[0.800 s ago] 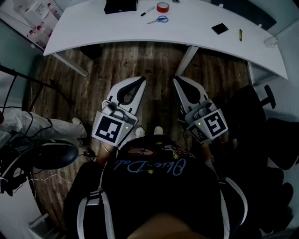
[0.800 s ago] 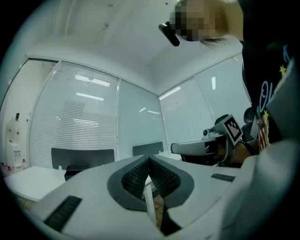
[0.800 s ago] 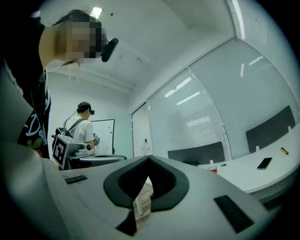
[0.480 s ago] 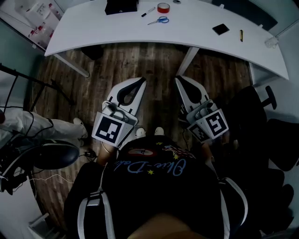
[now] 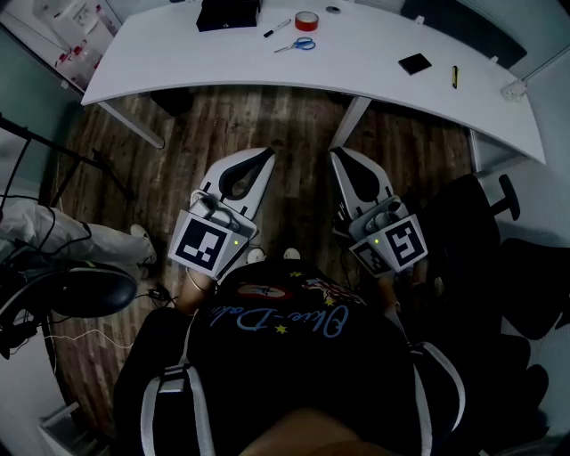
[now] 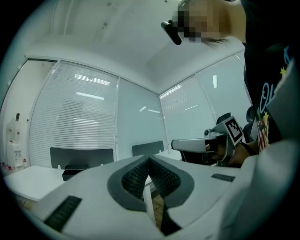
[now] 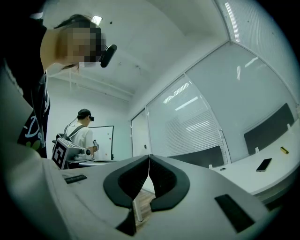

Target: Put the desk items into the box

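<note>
The desk items lie on the white desk point(image 5: 374, 53) at the top of the head view: a black box point(image 5: 228, 13), a marker point(image 5: 279, 28), a red tape roll point(image 5: 306, 20), blue-handled scissors point(image 5: 295, 44), a black phone point(image 5: 415, 63) and a yellow pen point(image 5: 454, 77). Both grippers hang low over the wooden floor, close to the body and well short of the desk. My left gripper point(image 5: 267, 153) point(image 6: 149, 159) is shut and empty. My right gripper point(image 5: 336, 153) point(image 7: 149, 157) is shut too, with nothing in it. The right gripper view catches the phone point(image 7: 264, 164) and pen point(image 7: 283, 150).
A desk leg point(image 5: 350, 122) stands ahead of the right gripper. A black office chair point(image 5: 499, 232) is at the right, and a stand with cables point(image 5: 53, 169) and another chair point(image 5: 80, 289) at the left. Another person point(image 7: 84, 133) stands in the background.
The head view has shifted a little, so the desk and both grippers sit slightly further left. Both grippers keep their pose and stay shut.
</note>
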`<state>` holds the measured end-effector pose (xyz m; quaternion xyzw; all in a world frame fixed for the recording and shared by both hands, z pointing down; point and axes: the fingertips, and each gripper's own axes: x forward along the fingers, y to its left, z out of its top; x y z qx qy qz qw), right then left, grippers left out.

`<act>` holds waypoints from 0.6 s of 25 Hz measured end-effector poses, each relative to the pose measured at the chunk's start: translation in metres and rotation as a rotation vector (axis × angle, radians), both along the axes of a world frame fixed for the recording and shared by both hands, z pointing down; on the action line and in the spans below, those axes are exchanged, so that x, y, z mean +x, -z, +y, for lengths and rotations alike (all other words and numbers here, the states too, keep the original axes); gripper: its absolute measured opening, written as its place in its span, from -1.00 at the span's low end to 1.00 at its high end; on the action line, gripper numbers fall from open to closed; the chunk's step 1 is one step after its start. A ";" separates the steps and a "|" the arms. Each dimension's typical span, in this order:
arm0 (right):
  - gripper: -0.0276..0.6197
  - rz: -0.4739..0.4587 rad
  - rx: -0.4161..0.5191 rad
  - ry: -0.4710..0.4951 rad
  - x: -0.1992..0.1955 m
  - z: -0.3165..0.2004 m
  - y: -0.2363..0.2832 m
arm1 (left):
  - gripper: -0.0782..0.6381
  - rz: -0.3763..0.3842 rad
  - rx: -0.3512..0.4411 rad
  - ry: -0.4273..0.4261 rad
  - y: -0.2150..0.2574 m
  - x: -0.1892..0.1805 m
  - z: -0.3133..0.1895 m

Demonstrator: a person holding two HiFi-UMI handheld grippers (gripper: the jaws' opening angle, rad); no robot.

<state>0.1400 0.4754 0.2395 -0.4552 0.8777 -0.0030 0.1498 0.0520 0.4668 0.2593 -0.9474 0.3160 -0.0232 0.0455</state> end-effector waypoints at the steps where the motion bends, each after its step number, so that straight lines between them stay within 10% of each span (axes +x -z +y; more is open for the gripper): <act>1: -0.90 -0.001 0.001 0.003 0.003 0.000 -0.001 | -0.81 -0.006 0.002 0.004 -0.001 0.003 0.000; 15: -0.90 -0.017 -0.038 0.028 0.017 -0.008 -0.015 | -0.80 -0.026 -0.023 0.010 -0.014 0.017 -0.008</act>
